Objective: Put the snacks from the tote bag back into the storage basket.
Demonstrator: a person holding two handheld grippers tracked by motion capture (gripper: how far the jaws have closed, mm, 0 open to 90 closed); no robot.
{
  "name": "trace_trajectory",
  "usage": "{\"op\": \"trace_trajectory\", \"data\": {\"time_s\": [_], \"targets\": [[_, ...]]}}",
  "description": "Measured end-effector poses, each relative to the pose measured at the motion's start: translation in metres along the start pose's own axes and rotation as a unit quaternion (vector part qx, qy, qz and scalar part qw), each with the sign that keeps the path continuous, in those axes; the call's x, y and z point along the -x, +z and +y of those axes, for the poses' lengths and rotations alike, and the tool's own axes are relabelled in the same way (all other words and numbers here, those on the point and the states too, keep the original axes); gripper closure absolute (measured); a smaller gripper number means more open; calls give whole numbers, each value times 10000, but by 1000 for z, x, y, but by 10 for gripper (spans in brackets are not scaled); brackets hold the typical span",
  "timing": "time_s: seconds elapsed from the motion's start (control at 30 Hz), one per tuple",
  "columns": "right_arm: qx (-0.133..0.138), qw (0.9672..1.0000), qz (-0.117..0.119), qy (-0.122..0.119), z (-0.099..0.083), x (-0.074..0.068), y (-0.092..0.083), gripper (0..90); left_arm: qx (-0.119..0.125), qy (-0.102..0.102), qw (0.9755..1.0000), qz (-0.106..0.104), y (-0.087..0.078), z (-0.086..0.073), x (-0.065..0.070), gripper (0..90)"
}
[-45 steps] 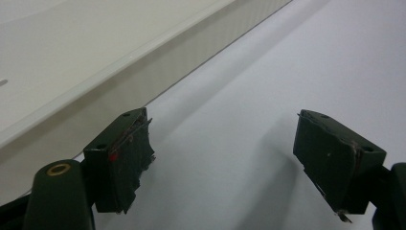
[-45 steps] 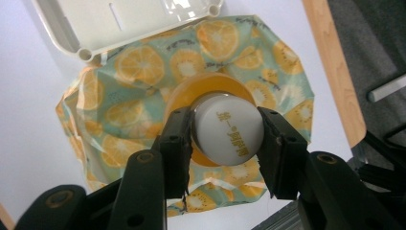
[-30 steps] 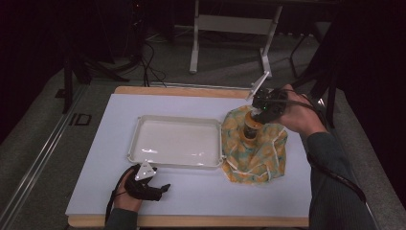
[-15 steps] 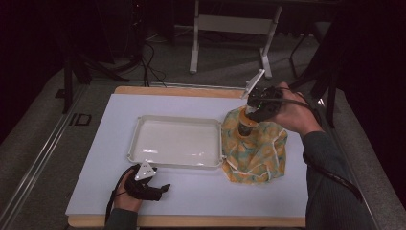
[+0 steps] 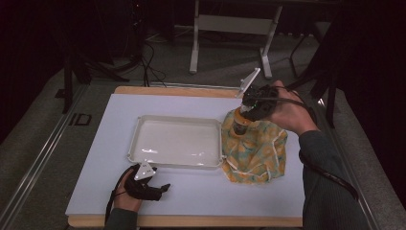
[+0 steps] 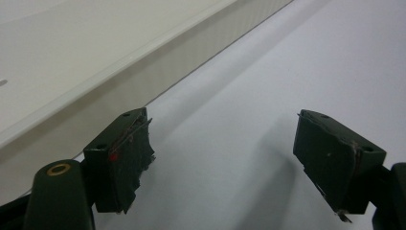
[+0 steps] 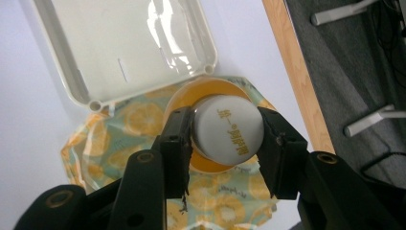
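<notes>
An orange bottle [image 5: 239, 125] with a white cap [image 7: 230, 136] stands upright on a yellow and teal lemon-print cloth [image 5: 253, 155] at the right of the table. My right gripper [image 5: 246, 113] comes down from above and is shut on the cap, one pad on each side. In the right gripper view, the right gripper [image 7: 227, 117] holds the cap over the cloth [image 7: 134, 120]. My left gripper [image 5: 161, 189] lies on the table in front of the white tray [image 5: 174, 166], open with nothing in it. In the left gripper view, the left gripper [image 6: 225, 163] points along the tray's wall [image 6: 143, 62].
The white tray [image 7: 76, 81] holds nothing and touches the cloth's left edge. The table's wooden far edge [image 5: 177, 90] lies just behind the right hand. Beyond it are a metal stand [image 5: 230, 28] and cables on the floor.
My right gripper has shifted slightly left toward the tray with the bottle in its grip. The cloth has shifted a little with it. The left hand has stayed still.
</notes>
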State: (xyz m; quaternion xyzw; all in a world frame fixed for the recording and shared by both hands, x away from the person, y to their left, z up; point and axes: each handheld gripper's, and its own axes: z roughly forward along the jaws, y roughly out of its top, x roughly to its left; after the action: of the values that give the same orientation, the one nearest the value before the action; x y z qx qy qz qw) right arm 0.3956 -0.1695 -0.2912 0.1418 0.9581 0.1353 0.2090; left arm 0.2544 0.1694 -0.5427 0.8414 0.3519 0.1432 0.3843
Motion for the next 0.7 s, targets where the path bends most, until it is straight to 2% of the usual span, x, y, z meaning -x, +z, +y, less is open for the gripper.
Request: {"op": "trace_trajectory", "data": {"time_s": [0.13, 0.47, 0.7], "targets": [[36, 10000, 49, -19, 3, -2, 0, 585, -1, -1, 10000, 0, 0, 0, 0, 206], [93, 9995, 28, -285, 13, -11, -2, 585, 5, -10, 10000, 2, 0, 0, 0, 206], [177, 9992, 44, -349, 18, -16, -2, 586, 6, -14, 10000, -3, 0, 0, 0, 206]]}}
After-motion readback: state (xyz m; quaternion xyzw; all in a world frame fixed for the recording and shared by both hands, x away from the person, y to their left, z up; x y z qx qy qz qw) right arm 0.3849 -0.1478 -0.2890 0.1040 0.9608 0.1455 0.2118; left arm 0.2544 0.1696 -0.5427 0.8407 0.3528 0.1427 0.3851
